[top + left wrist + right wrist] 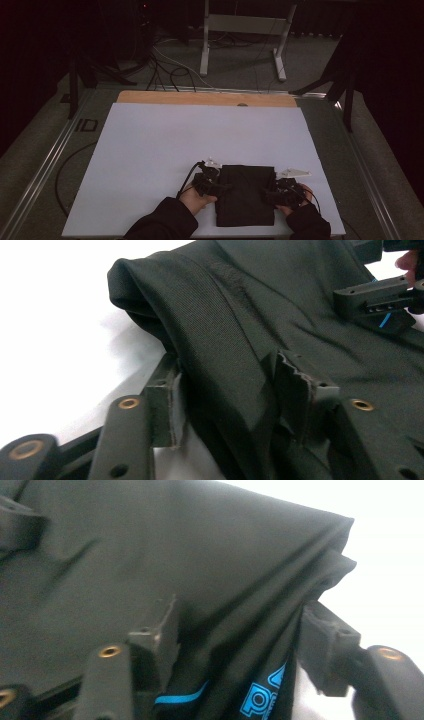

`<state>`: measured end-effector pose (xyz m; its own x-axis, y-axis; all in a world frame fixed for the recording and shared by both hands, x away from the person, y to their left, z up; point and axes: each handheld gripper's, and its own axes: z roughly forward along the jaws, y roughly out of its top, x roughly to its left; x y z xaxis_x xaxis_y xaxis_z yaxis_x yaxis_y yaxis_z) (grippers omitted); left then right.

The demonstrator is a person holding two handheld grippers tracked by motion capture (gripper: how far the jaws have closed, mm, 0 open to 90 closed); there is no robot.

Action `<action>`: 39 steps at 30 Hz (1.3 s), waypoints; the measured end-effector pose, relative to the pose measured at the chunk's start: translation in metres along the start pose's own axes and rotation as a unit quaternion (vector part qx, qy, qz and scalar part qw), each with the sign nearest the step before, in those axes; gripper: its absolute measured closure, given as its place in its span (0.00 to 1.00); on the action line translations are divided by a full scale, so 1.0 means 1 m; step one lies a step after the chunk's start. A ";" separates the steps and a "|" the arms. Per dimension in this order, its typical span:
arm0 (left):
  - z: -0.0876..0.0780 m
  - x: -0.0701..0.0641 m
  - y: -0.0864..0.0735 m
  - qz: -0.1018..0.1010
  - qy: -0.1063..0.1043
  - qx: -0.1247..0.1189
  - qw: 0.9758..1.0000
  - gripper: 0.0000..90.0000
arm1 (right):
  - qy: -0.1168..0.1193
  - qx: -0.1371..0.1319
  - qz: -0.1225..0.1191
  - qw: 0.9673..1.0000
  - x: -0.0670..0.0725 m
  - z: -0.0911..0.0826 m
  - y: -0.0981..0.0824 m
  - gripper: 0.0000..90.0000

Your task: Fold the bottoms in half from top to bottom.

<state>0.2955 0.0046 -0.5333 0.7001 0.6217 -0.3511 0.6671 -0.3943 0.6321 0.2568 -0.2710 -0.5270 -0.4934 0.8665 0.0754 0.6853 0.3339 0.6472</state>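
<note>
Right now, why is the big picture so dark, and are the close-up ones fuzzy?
High view: dim and grainy, the room behind nearly black, so the folded black cloth shows little detail on the pale table. Left gripper view: the cloth's weave is sharp, but the table glares white. Right gripper view: soft and slightly blurred, with a washed-out background; the blue print still stands out.

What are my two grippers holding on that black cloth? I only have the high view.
Observer: The right gripper has the folded edge of the black cloth bunched between its jaws.
Operator: Any markings there?
Observer: A blue print shows on a lower layer, close to those jaws.
Operator: And the left?
Observer: The left gripper pinches a thick fold, raised slightly off the white table.
</note>
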 end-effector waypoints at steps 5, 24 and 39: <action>0.004 -0.002 0.001 0.007 -0.014 0.004 1.000 0.68 | 0.021 -0.001 -0.005 1.000 0.001 0.000 0.001 0.66; -0.002 -0.002 0.003 0.012 -0.039 -0.007 0.999 0.85 | 0.026 -0.021 -0.024 0.999 0.010 -0.009 0.001 0.89; -0.030 -0.006 0.015 0.032 -0.040 -0.027 0.998 0.85 | 0.022 -0.061 -0.045 0.997 0.023 -0.028 0.018 0.89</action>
<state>0.2934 0.0148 -0.5010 0.7604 0.5399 -0.3608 0.6070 -0.3936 0.6904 0.2428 -0.2556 -0.4929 -0.5743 0.8175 0.0442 0.5691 0.3599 0.7394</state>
